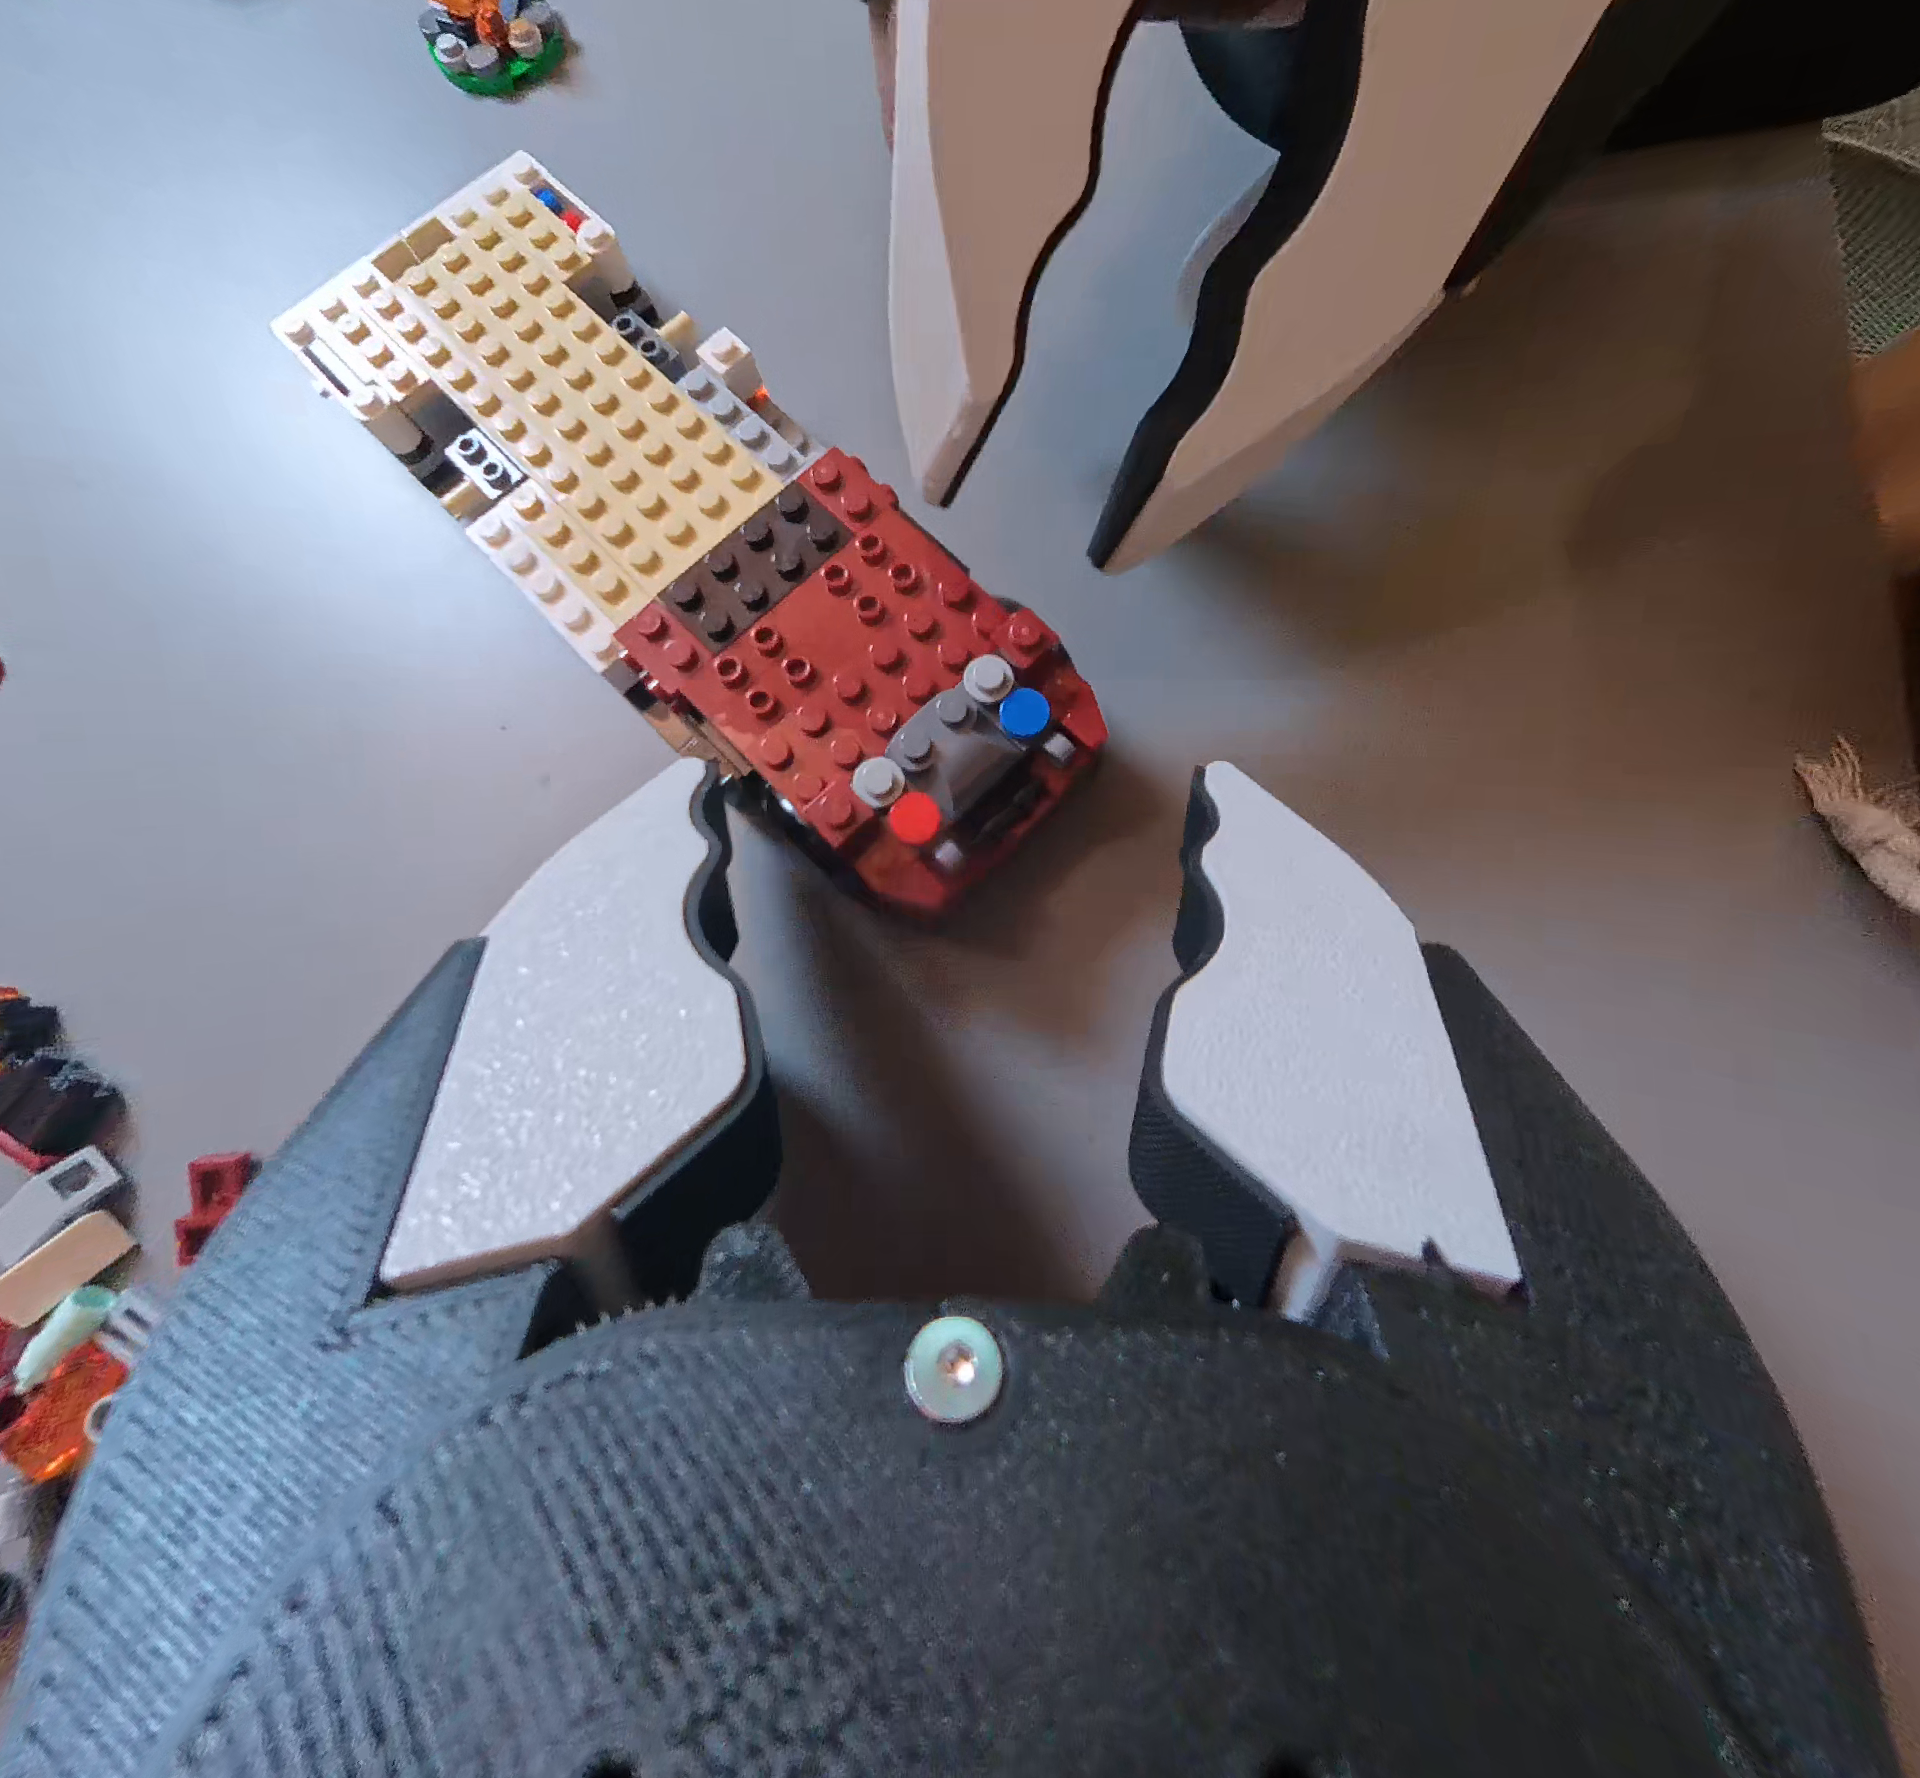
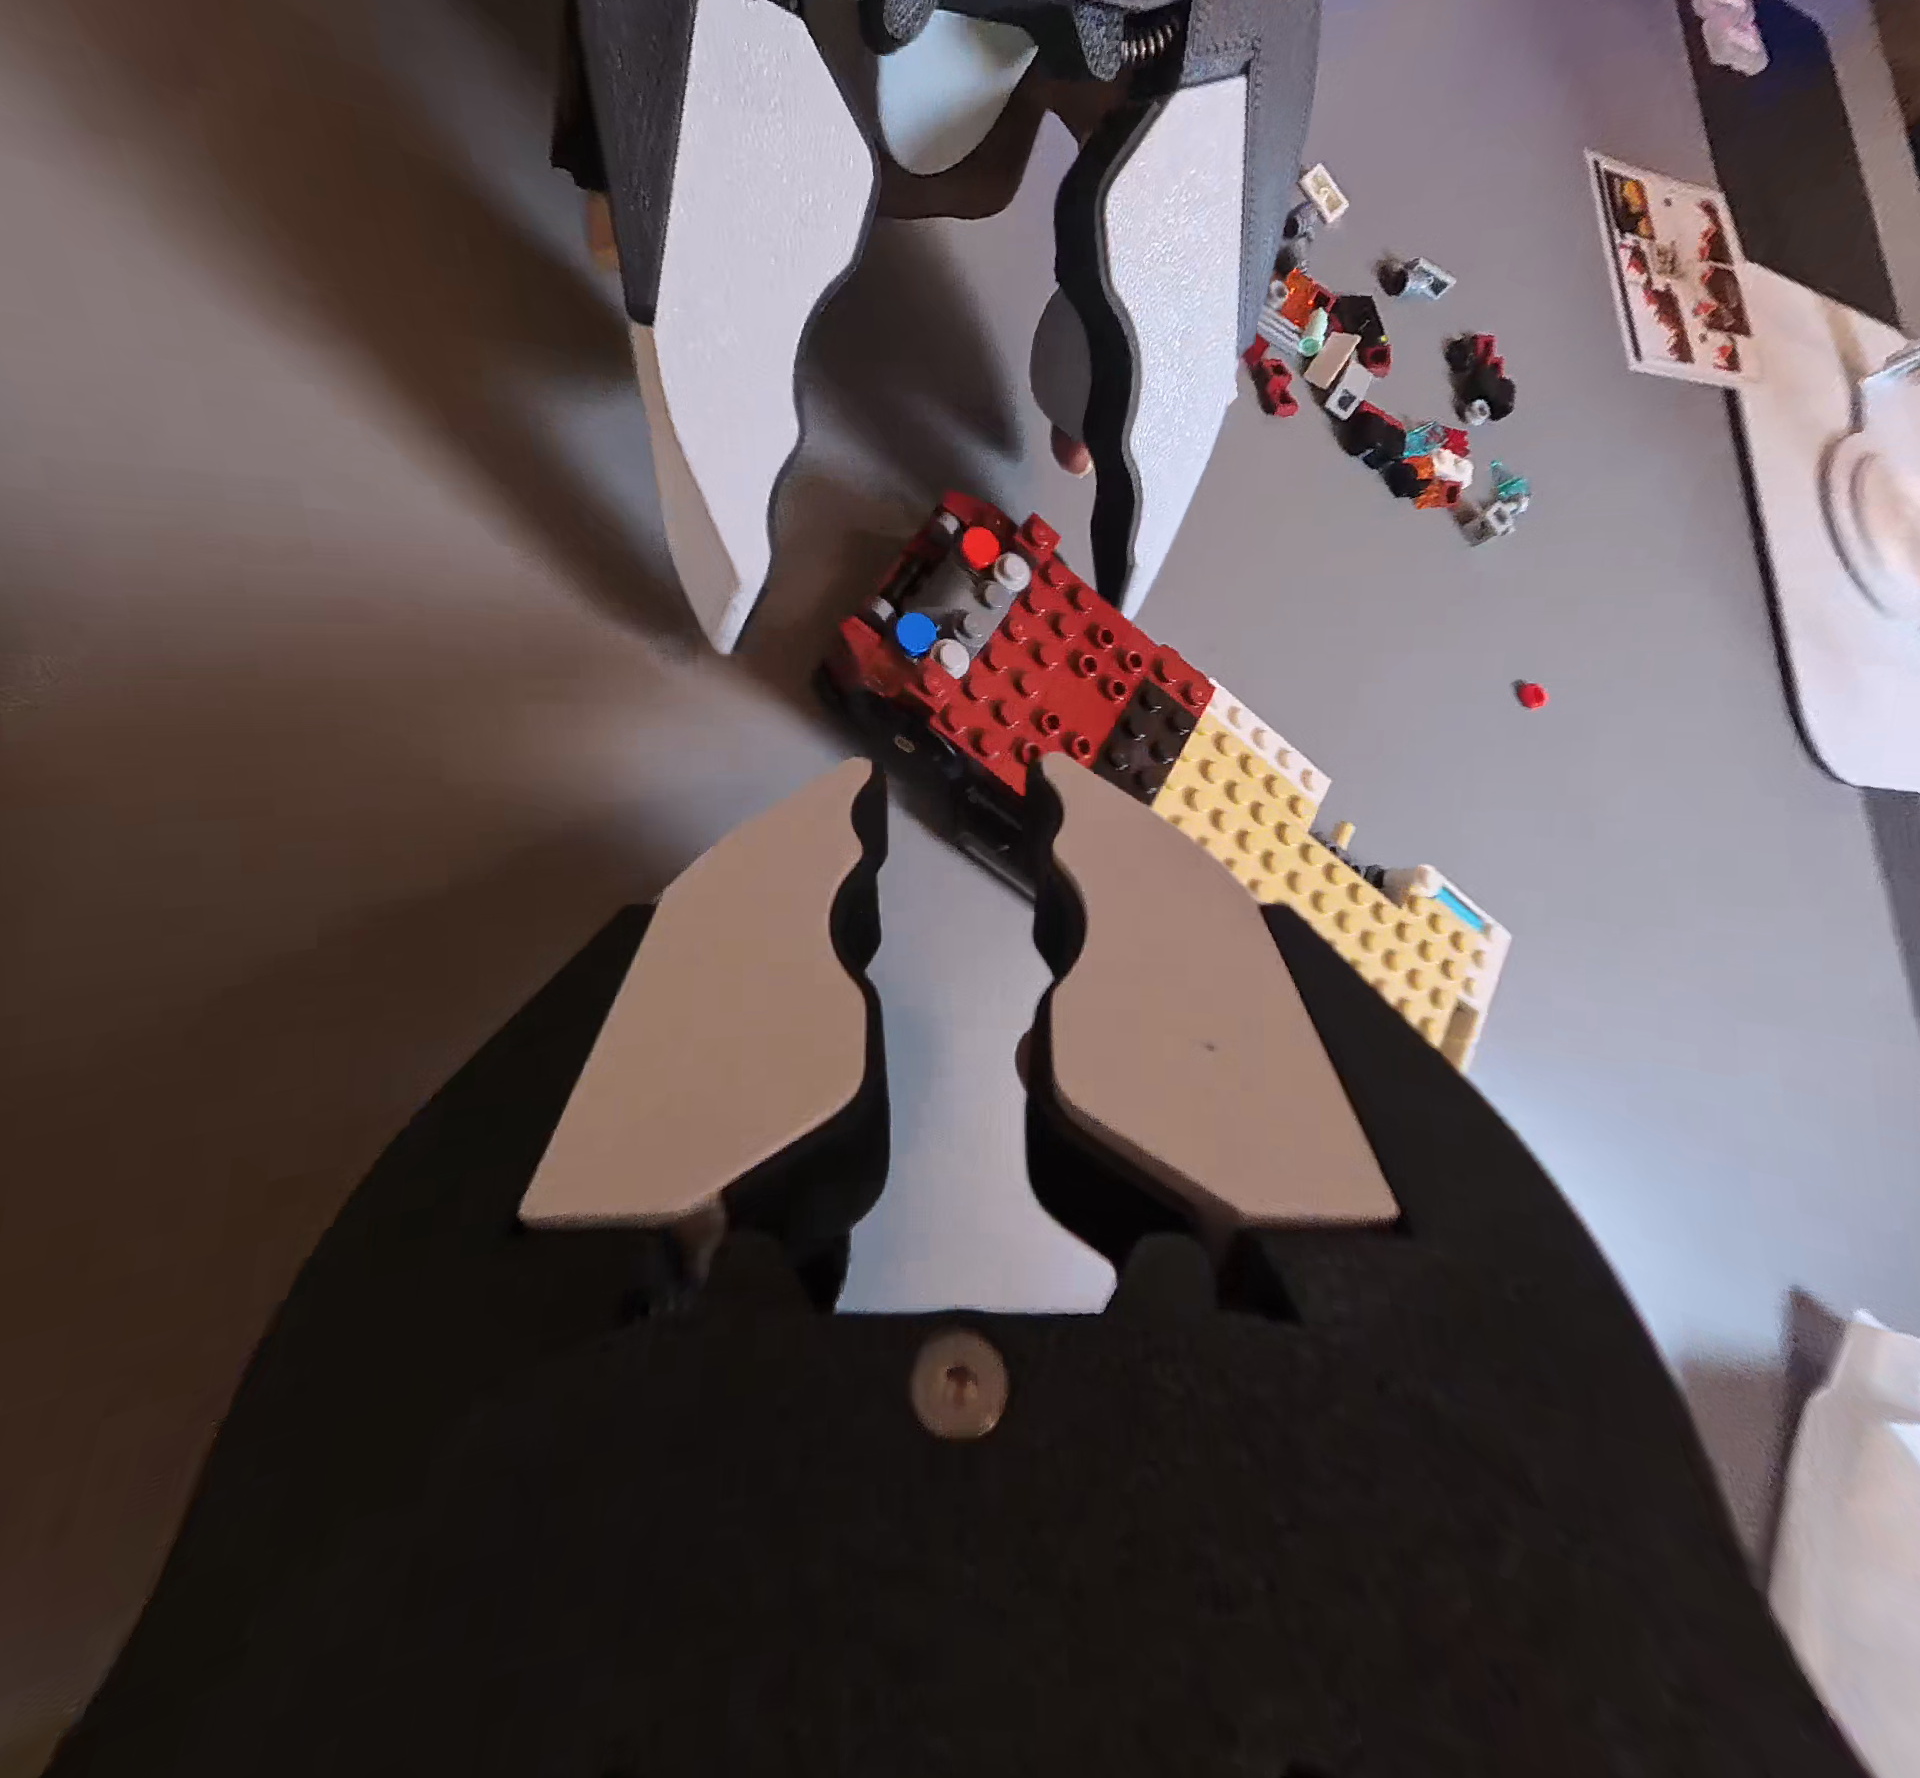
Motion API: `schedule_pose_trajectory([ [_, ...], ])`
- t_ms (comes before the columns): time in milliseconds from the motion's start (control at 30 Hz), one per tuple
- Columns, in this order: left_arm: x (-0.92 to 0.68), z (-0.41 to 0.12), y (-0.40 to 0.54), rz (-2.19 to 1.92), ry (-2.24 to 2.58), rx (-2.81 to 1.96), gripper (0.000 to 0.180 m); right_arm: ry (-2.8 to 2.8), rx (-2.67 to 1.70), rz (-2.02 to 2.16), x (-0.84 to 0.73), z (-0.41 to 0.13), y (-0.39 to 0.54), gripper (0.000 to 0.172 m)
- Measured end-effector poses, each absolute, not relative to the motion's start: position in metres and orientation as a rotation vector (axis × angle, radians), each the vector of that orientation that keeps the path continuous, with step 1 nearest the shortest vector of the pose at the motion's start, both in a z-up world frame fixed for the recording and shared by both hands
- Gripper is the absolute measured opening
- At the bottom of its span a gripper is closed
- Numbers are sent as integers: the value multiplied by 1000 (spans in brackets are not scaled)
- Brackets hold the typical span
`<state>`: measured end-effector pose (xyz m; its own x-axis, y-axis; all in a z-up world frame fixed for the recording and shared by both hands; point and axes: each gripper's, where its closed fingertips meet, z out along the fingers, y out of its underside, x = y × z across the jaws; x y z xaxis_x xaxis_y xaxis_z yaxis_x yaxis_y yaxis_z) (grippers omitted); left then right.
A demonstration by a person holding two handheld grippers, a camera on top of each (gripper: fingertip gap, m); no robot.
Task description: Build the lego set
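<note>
A brick model [image 1: 727, 523] with a dark red studded front and a tan rear lies on the grey table [image 1: 208, 689]. A red and a blue round stud sit at its red end. My left gripper [image 1: 956, 778] is open wide, and its fingers straddle that red end. The left finger [image 1: 644, 897] is close beside the model and the right finger [image 1: 1288, 949] stands apart from it. My right gripper [image 2: 956, 772] has a narrow gap with nothing in it. It hovers beside the model [image 2: 1049, 679] by the red part. It also shows in the left wrist view [image 1: 1023, 518].
A small campfire build [image 1: 488, 14] stands at the back left. A pile of loose bricks [image 2: 1382, 378] lies beside the model, with a printed leaflet [image 2: 1673, 274] and a white cloth [image 2: 1829, 585] beyond. A tiny red piece [image 2: 1529, 694] lies alone.
</note>
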<state>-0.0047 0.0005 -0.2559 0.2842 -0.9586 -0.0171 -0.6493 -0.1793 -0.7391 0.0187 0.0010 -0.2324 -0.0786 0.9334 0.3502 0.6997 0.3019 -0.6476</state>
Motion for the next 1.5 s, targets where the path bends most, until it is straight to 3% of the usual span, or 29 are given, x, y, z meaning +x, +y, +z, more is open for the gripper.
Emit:
schedule_pose_trajectory([
  [367, -25, -258, 26, -466, 1352, -1967, 87, -1800, -1331, 398, -25, -235, 9, 20],
  [600, -21, -261, 29, -472, 1317, -1969, 64, -1805, -1253, 454, -6, -230, 11, 27],
  [1067, -20, -246, 16, -956, 1178, -2147, 63, -1899, -996, 149, -22, -222, 7, 21],
  [1500, -23, -249, 14, -944, 1215, -2157, 63, -2055, -856, -79, -25, -220, 8, 15],
])
